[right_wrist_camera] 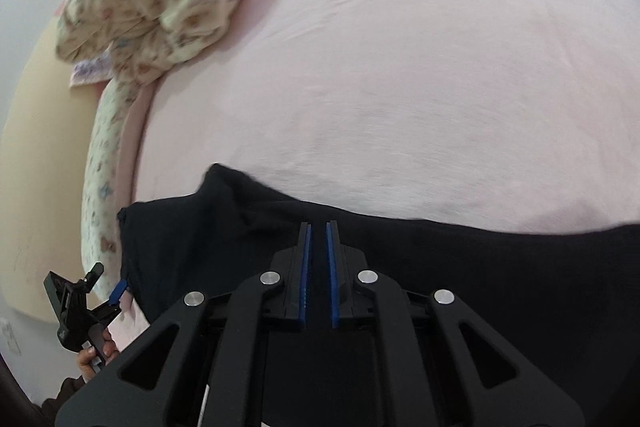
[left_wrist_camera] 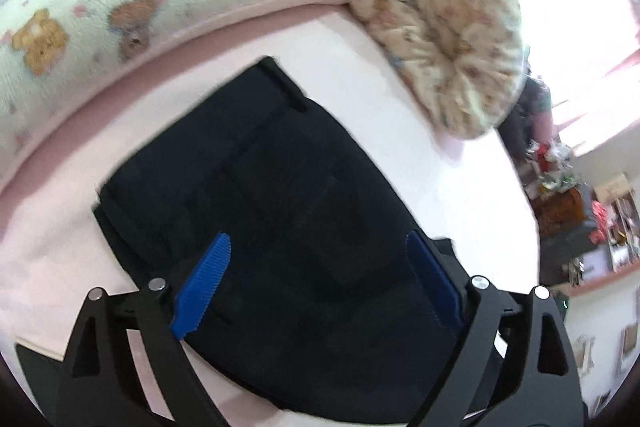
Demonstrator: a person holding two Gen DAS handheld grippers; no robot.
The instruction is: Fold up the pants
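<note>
Ribbed blue fingers (left_wrist_camera: pixel 206 285), smooth black pants (left_wrist_camera: pixel 288 227)

Left black two-finger gripper with blue ribbed pads (left_wrist_camera: pixel 320 279) tilted downward, jaws spread wide, right black gripper with blue pads (right_wrist_camera: pixel 319 269) nearly closed, bare hand (right_wrist_camera: pixel 96 353) gripping the left handle at eight o'clock

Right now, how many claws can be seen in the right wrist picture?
2: the right claw at bottom centre above the black pants, the left claw at lower left.
</note>
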